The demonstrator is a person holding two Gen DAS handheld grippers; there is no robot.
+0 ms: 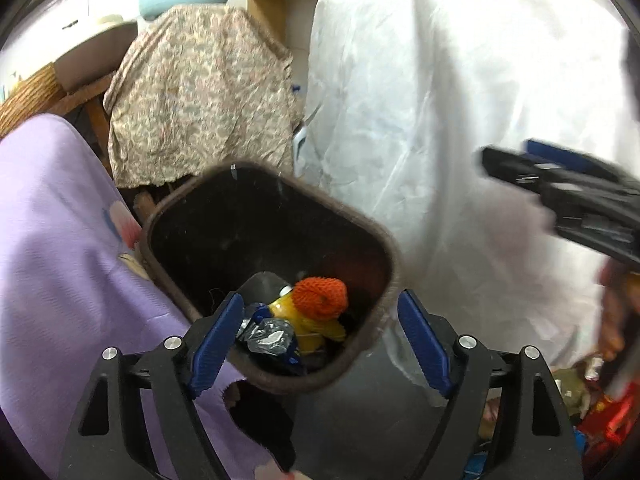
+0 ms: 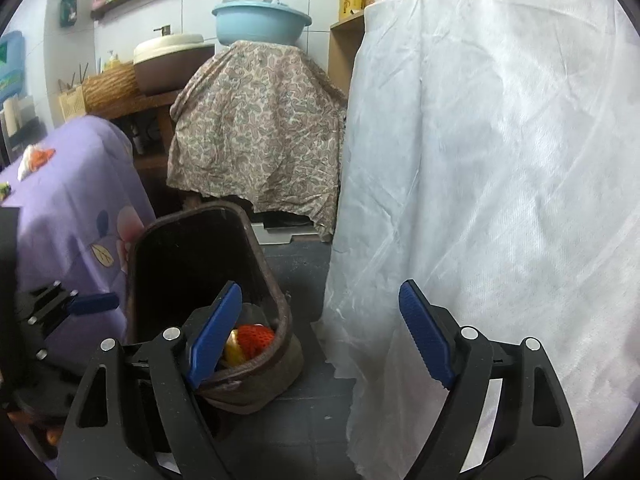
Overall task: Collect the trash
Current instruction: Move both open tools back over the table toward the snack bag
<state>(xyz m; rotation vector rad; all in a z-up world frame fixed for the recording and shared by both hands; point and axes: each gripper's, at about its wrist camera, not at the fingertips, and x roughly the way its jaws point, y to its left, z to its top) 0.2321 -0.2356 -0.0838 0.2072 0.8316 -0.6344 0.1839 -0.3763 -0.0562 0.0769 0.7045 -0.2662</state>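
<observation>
A brown trash bin (image 1: 188,208) stands on the floor between a purple cloth and a white sheet. In it lie an orange net ball (image 1: 320,300), a yellow wrapper (image 1: 310,330) and a crumpled silver foil packet (image 1: 268,338). My left gripper (image 1: 320,295) hangs open right above the bin's near rim, nothing between its blue pads. My right gripper (image 2: 319,283) is open and empty too, to the right of the bin (image 2: 256,240), over the floor. The orange net ball (image 2: 258,338) shows past its left finger. In the left wrist view the right gripper's black body (image 1: 568,200) is blurred at the right edge.
A purple flowered cloth (image 2: 72,220) covers a table on the left, with small scraps (image 2: 34,160) on top. A white sheet (image 2: 500,200) drapes tall furniture on the right. A paisley cloth (image 2: 256,132) under a blue basin (image 2: 260,24) stands behind. Red wrappers (image 1: 608,420) lie on the floor.
</observation>
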